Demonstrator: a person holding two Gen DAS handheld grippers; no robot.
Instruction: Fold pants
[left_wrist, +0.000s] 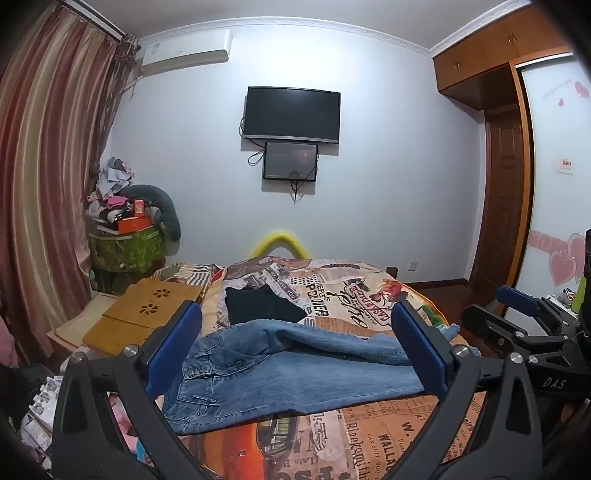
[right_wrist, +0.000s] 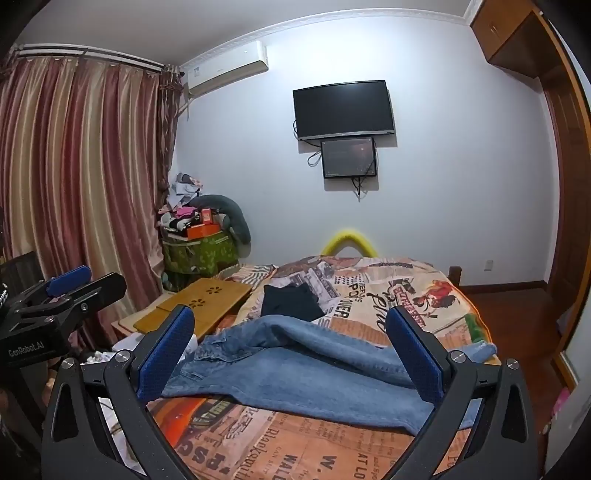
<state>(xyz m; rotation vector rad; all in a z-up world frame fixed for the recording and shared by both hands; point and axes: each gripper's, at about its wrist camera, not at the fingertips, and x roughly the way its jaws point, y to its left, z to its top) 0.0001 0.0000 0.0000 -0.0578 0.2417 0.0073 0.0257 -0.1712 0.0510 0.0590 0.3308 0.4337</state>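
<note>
Blue jeans (left_wrist: 295, 369) lie across the bed, waistband to the left, legs running right, one leg loosely over the other. They also show in the right wrist view (right_wrist: 314, 373). My left gripper (left_wrist: 295, 347) is open, held above the near edge of the bed, its blue pads (left_wrist: 173, 350) framing the jeans without touching. My right gripper (right_wrist: 291, 350) is open and empty, likewise above the jeans. The right gripper shows at the right edge of the left wrist view (left_wrist: 517, 306), and the left gripper at the left edge of the right wrist view (right_wrist: 70, 280).
The bed has a printed orange newspaper-pattern cover (left_wrist: 369, 435). A folded black garment (left_wrist: 258, 304) lies behind the jeans. A wooden lap table (left_wrist: 147, 310) sits at the bed's left. Cluttered green box (left_wrist: 125, 247), curtains, wall TV (left_wrist: 291, 112), wardrobe at right.
</note>
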